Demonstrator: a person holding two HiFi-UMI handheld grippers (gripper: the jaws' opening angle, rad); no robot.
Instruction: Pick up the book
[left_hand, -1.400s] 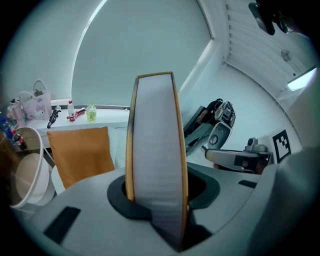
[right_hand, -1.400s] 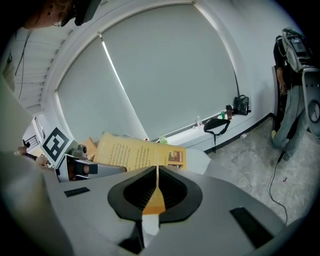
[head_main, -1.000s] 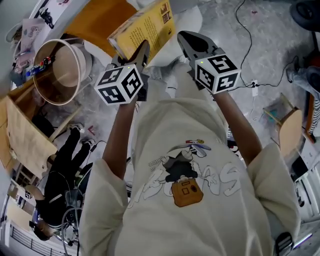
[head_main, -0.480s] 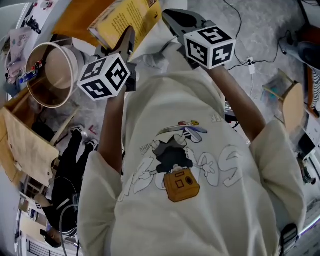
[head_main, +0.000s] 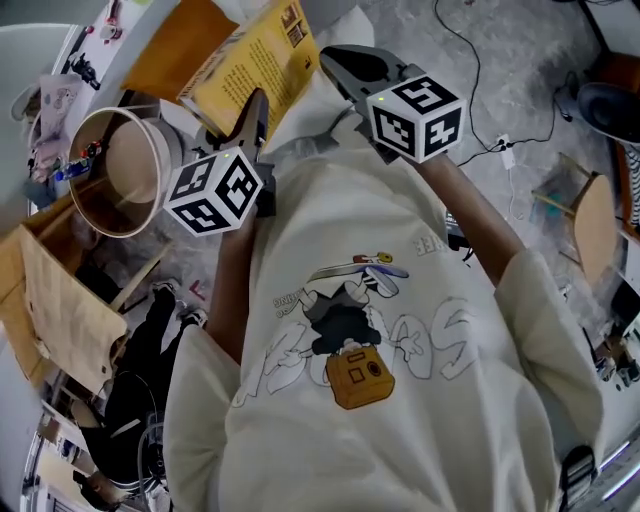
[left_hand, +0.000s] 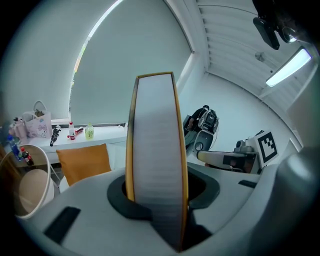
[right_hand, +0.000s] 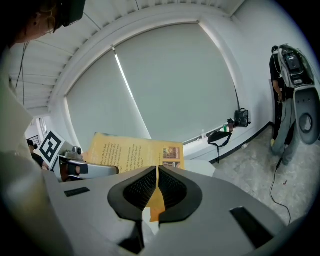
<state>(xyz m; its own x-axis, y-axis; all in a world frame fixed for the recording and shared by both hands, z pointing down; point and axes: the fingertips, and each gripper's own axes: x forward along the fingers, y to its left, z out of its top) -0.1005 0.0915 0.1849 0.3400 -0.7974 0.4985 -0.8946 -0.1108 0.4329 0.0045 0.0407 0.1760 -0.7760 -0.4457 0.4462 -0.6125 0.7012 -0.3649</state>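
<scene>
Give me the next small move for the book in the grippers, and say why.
Probably lift both grippers a little, together and evenly. The left gripper clamps the yellow book across its page block and the right gripper pinches its cover edge, so moving one hand alone could twist or tear it.

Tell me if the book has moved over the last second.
Yes. In the head view the book has shifted left toward the round wooden tub: its left corner now sits right by the tub's rim, where a gap showed before.
</scene>
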